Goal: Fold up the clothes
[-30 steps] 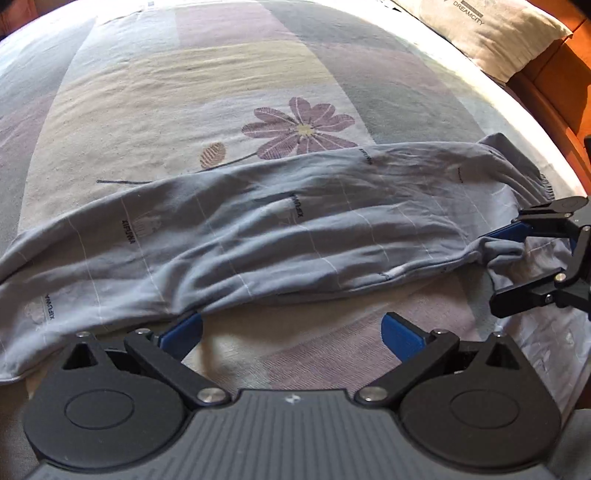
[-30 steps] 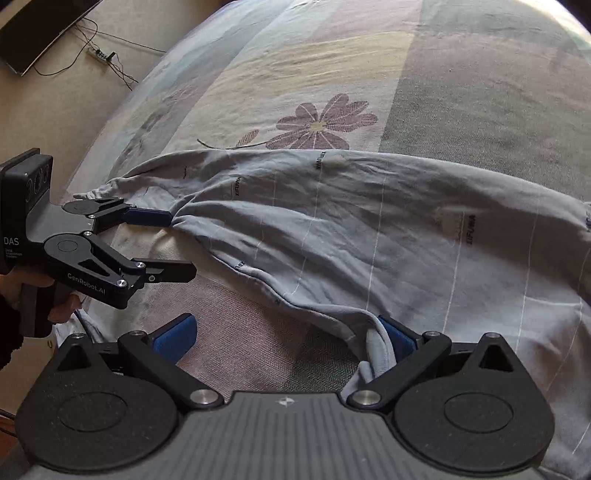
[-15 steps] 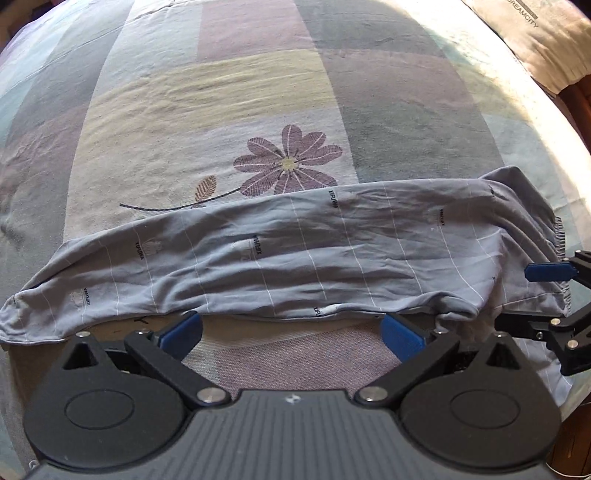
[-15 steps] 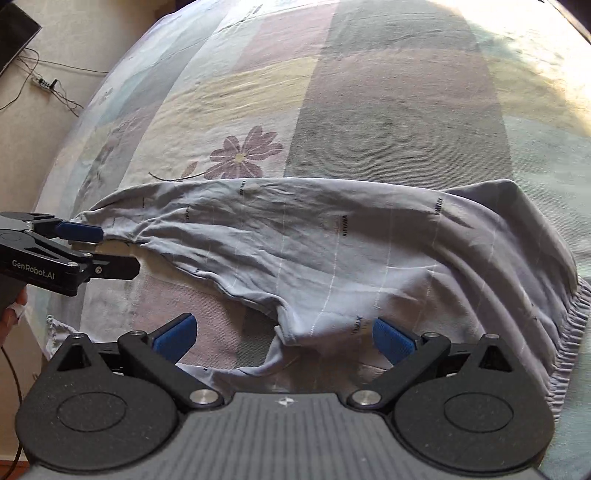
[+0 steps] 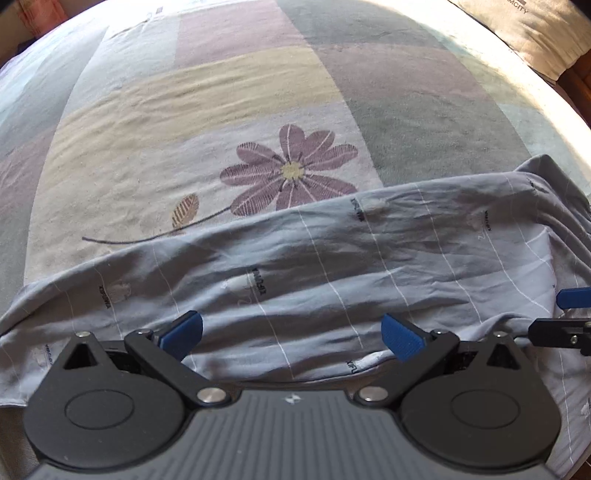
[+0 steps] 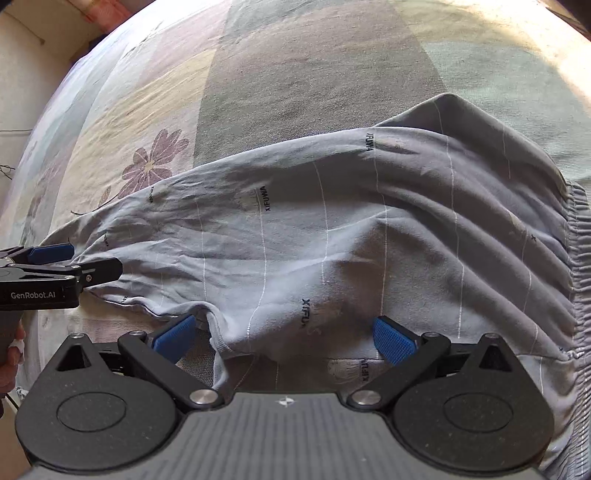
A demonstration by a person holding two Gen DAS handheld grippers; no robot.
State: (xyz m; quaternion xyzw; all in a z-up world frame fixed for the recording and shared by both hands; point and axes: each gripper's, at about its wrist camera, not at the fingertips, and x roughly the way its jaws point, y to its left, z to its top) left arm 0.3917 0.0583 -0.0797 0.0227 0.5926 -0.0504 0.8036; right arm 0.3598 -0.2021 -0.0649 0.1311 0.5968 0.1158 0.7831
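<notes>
Bed sheet (image 5: 207,110), patchwork blocks of pale colour with a purple printed flower (image 5: 291,173) in the centre of the left wrist view, fills the upper half of both frames; a beige pillow (image 5: 532,33) sits at upper right of that view. Across the middle of both frames lies the task's garment, grey pyjama trousers (image 6: 332,229) with thin white lines and small printed lettering, stretched as one long band, legs lying one on the other, creased but roughly flat. Elastic waistband (image 6: 576,258) gathers at the right edge of the right wrist view; the leg ends run off toward the left edge. Judged: the length is laid out so that it can be doubled end to end. Left gripper (image 5: 291,332), bottom centre of its own view, jaws spread wide above the leg cloth, nothing between the blue pads. Right gripper (image 6: 284,336), likewise spread wide, low over the seat area near the crotch seam, gripping nothing. Each sits near one end, plausibly to take opposite ends.
</notes>
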